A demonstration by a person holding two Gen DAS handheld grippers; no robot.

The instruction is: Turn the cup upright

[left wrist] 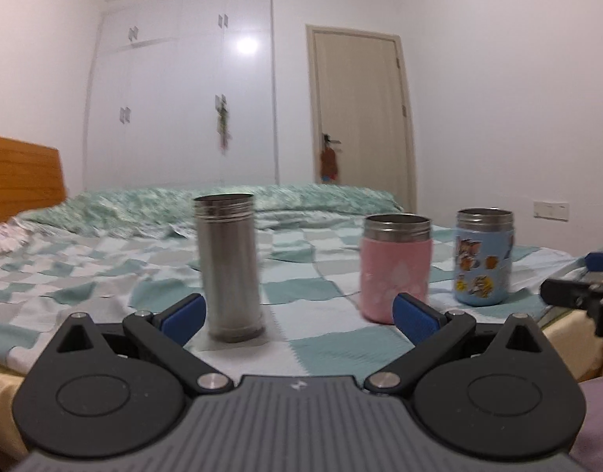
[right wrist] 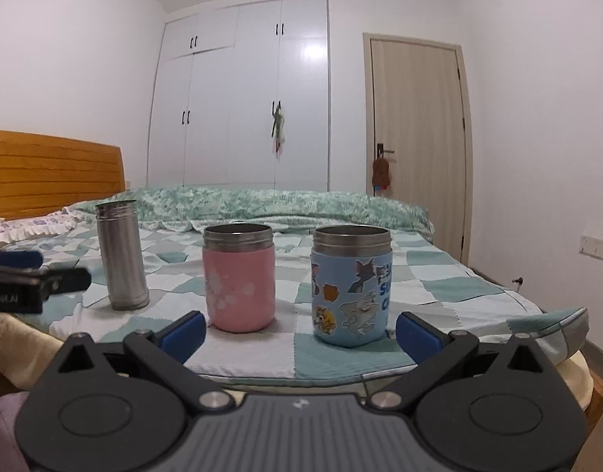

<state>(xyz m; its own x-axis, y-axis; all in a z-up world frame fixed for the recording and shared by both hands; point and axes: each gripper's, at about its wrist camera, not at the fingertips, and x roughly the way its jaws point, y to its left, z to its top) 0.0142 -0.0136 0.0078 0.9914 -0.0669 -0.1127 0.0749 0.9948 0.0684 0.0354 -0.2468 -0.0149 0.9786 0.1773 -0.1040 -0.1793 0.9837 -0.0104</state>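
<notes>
Three cups stand upright, mouths up, in a row on the bed's checked sheet [left wrist: 301,299]. The tall steel cup [left wrist: 230,267] is on the left, the pink cup [left wrist: 395,267] in the middle, the blue cartoon cup [left wrist: 484,255] on the right. In the right wrist view they are the steel cup [right wrist: 122,255], the pink cup [right wrist: 238,279] and the blue cup [right wrist: 350,287]. My left gripper [left wrist: 299,318] is open and empty, just short of the steel cup. My right gripper [right wrist: 299,328] is open and empty, in front of the pink and blue cups.
The bed's front edge [right wrist: 293,377] lies just under both grippers. A rumpled green quilt [right wrist: 285,200] lies behind the cups and a wooden headboard [right wrist: 45,173] stands at the left. The left gripper shows at the left edge of the right wrist view [right wrist: 34,279].
</notes>
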